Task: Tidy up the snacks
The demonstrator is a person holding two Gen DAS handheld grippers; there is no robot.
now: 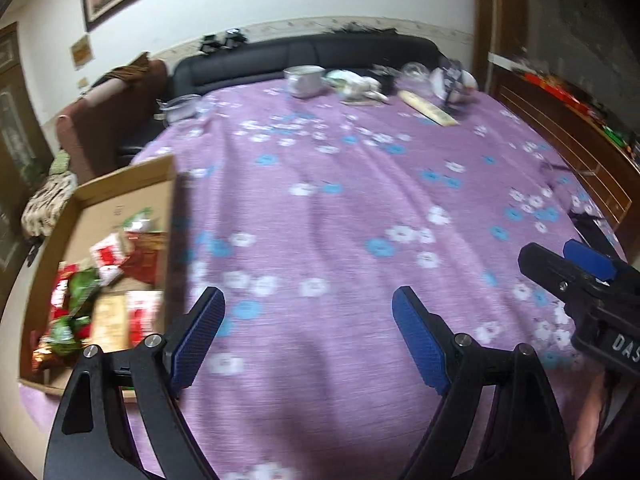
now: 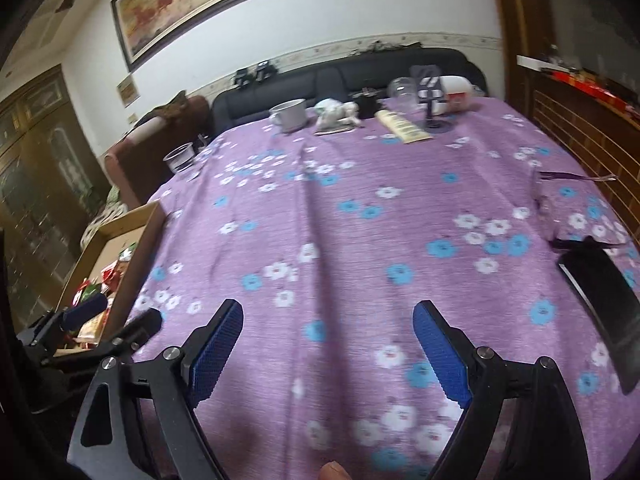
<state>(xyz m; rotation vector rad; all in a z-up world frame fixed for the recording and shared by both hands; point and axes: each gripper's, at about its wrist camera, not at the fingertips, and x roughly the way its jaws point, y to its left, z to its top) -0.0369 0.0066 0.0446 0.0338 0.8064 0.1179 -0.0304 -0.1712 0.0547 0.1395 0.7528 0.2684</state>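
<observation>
Cardboard box (image 1: 120, 200) at the bench's left edge already holds the snack packets (image 1: 100, 276). Your left gripper (image 1: 308, 320) and right gripper (image 2: 328, 332) hover empty, jaws wide; no loose snacks show on the purple cloth (image 1: 340, 200), so you look nearly done.

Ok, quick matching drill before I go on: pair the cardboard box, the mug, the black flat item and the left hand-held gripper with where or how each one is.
Things:
1. cardboard box
2. mug
3. black flat item
4. left hand-held gripper

Places or states:
A. far side of the table, near the sofa
B. open, holding nothing
C. left table edge, snack packets inside
D. right table edge

Pairs: 1-C, 2-A, 3-D, 4-B
</observation>
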